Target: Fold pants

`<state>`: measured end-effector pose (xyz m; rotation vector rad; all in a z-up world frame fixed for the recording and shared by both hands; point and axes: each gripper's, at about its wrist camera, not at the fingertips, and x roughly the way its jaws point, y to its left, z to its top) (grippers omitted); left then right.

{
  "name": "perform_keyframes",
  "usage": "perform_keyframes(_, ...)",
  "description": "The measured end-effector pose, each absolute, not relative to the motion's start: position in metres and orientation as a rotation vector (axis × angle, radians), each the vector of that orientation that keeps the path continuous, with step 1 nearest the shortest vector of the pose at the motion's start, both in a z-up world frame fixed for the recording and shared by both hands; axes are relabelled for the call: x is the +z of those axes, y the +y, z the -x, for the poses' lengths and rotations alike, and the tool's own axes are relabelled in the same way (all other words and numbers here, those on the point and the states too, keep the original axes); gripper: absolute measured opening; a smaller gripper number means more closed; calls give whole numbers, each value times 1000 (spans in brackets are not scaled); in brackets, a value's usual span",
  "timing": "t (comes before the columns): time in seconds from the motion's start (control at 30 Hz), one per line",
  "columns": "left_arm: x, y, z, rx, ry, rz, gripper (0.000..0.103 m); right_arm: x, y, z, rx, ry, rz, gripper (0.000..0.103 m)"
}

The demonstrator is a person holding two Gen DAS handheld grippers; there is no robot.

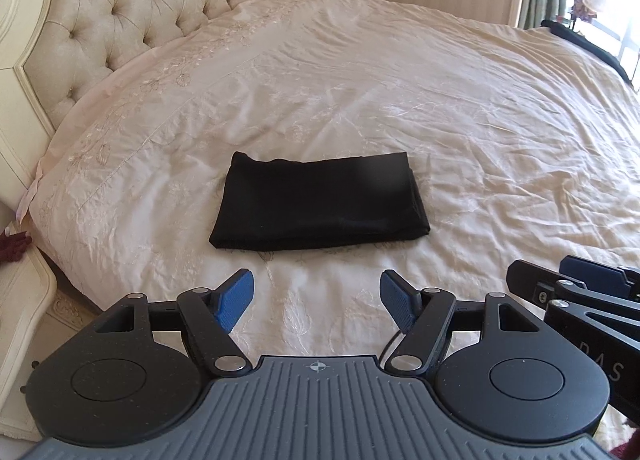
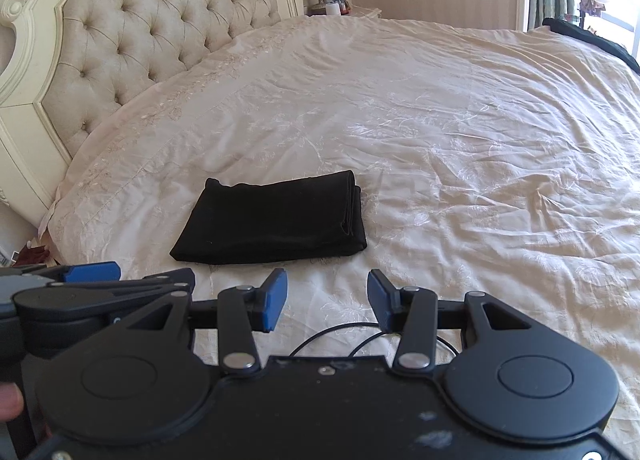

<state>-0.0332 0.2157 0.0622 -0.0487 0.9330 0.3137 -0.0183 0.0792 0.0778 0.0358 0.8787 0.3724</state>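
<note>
Left gripper [image 1: 316,300]: blue-padded fingers [image 1: 236,300] spread wide, nothing between. Right gripper [image 2: 327,300]: blue pads parted, nothing held. Both hover above cream embroidered bedspread [image 1: 440,120], side by side. Black pants [image 1: 318,202], folded into flat rectangle, lie on bedspread just beyond fingertips, untouched. Tufted cream headboard [image 1: 132,20] at left.

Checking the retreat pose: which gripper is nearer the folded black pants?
Roughly level; left marginally, if either. The left gripper hangs open straight in front of the pants; the right gripper is open beside it, off their right corner. Neither touches them.
</note>
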Motion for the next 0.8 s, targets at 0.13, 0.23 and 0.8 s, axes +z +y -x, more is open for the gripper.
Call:
perform_keyframes(0.13,61,216,31,315,945,39,69,78,80,16,373,881,-49,47)
perform_keyframes(0.23,61,220,31,318,949,47,69,77,85,13,376,889,-50,47)
perform_keyframes(0.8,57,231,31,341,988,65,69,73,93,10,401,916,-65,48)
